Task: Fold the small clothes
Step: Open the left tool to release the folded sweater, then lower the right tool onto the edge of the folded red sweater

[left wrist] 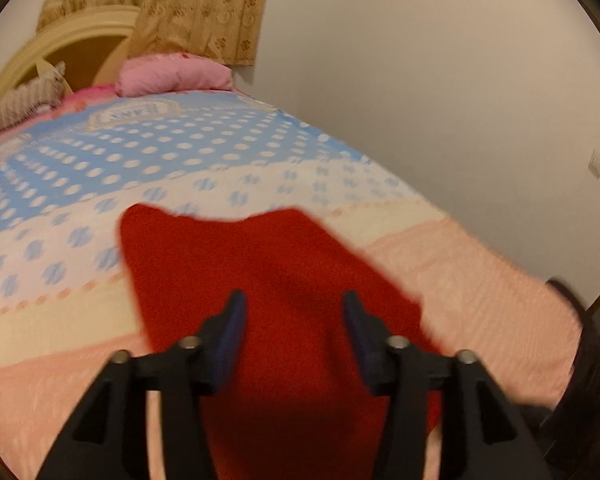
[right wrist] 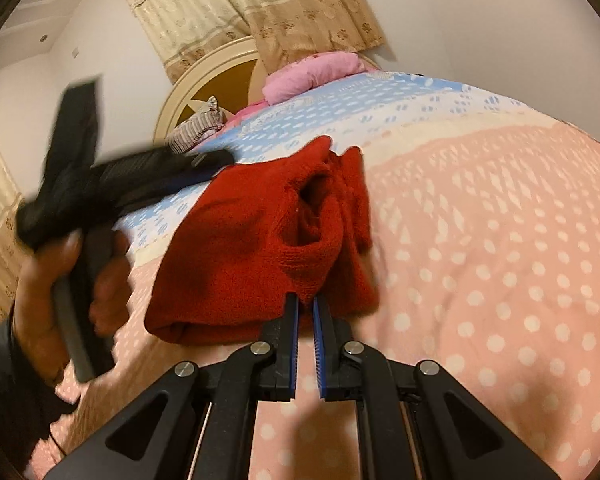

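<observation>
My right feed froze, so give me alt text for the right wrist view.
The right gripper, jaws nearly closed, pinches the near edge of a bunched red knit garment lying on a pink and blue polka-dot bedspread. At left, a hand holds the blurred black left gripper above the garment's far side.

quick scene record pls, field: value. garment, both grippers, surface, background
garment: red knit garment, partly folded and bunched, lying on the bed
left gripper: jaws wide apart over the red fabric, holding nothing; image blurred
right gripper: jaws nearly closed at the garment's near edge; whether they pinch cloth cannot be told
left hand: wraps the left gripper's handle
surface: bedspread, pink with white dots near, blue and white farther
background: pink pillow, cream headboard, patterned curtain, white wall
</observation>
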Demonstrator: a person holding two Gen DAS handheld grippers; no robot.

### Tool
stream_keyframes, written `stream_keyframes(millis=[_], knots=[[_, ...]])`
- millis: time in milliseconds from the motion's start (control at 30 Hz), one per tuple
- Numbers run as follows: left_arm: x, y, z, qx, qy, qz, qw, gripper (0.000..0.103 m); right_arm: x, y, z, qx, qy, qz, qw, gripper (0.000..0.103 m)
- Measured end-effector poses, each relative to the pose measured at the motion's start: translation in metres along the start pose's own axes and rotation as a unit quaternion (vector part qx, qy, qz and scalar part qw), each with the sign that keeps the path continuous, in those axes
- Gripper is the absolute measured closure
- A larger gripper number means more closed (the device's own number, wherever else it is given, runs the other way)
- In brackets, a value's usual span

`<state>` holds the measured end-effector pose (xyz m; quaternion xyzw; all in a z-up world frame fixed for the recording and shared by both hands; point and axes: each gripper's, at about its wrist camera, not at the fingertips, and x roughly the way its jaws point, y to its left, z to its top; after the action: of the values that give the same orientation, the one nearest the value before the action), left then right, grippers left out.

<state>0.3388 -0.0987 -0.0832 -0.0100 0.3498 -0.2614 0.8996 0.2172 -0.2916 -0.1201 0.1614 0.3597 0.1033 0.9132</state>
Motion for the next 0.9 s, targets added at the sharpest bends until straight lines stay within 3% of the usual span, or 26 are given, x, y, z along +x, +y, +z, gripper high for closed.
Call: stream_keyframes(millis=[100,167,200,233,300,333,367,533,600,633,667,733,900], knots=[[-0.011,0.004,-0.028,0.027,-0.004,0.047,0.9985,0.046,-0.008,-0.006,0.0,0.011,-0.007,-0.005,1.0,0.096],[-0.015,0.009,-0.038,0.027,-0.007,0.053,0.9982,0.039,-0.02,-0.002,0.002,-0.002,-0.031,-0.026,0.999,0.094],[-0.015,0.013,-0.041,0.014,-0.006,0.049,0.9987,0.038,-0.026,0.001,0.007,-0.012,-0.044,-0.031,0.998,0.086],[-0.016,0.016,-0.043,0.002,-0.005,0.045,0.999,0.037,-0.029,0.004,0.014,-0.017,-0.051,-0.03,0.998,0.063],[-0.015,0.02,-0.044,-0.022,-0.004,0.03,0.9993,0.036,-0.027,0.009,0.036,-0.019,-0.059,-0.015,0.998,0.03],[-0.014,0.02,-0.045,-0.024,-0.003,0.03,0.9993,0.036,-0.026,0.011,0.043,-0.02,-0.063,-0.008,0.998,0.03],[-0.014,0.018,-0.045,-0.022,-0.004,0.031,0.9993,0.036,-0.021,0.014,0.055,-0.027,-0.063,-0.004,0.998,0.03],[-0.012,0.019,-0.051,-0.027,-0.004,0.029,0.9992,0.027,0.052,0.012,0.111,-0.04,0.035,-0.007,0.999,0.035],[-0.012,0.022,-0.055,-0.036,-0.002,0.022,0.9991,0.016,0.081,0.004,0.12,-0.033,0.066,-0.021,0.997,0.058],[-0.012,0.023,-0.056,-0.039,-0.002,0.022,0.999,0.01,0.092,-0.001,0.122,-0.023,0.081,-0.017,0.996,0.077],[-0.012,0.025,-0.058,-0.044,-0.004,0.022,0.9988,0.007,0.102,-0.008,0.123,-0.009,0.094,-0.002,0.996,0.084],[-0.012,0.029,-0.06,-0.055,-0.002,0.011,0.9984,0.007,0.104,-0.012,0.121,-0.004,0.094,0.01,0.996,0.093],[-0.008,0.029,-0.063,-0.058,0.006,0.003,0.9983,0.002,0.074,-0.014,0.1,-0.028,0.05,-0.021,0.998,0.095]])
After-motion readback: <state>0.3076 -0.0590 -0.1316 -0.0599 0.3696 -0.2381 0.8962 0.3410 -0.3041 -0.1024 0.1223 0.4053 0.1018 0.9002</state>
